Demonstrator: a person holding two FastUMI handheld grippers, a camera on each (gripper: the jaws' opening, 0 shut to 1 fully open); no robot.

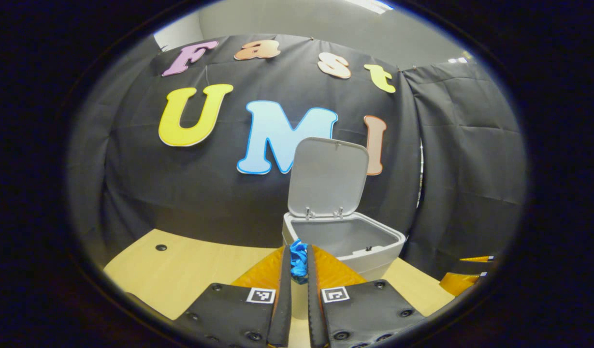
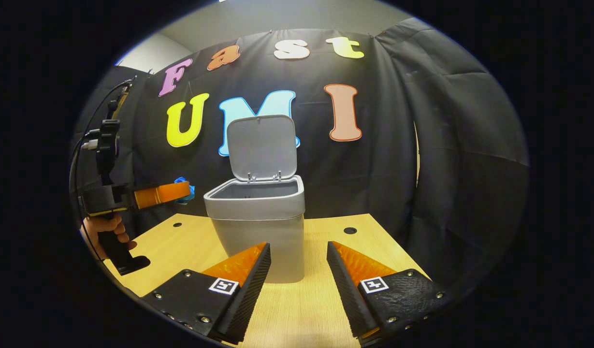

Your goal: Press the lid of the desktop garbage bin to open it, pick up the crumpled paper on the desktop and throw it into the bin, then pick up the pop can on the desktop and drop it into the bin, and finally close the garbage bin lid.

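Though light-toned, wooden desktop (image 2: 297, 309)

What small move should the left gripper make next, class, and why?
Probably carry the blue crumpled paper forward over the open bin: the left gripper is shut on it, the lid stands upright, and the paper appears short of the rim.

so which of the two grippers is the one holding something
The left gripper, shut on the blue crumpled paper beside the bin; the right gripper is open and holds nothing.
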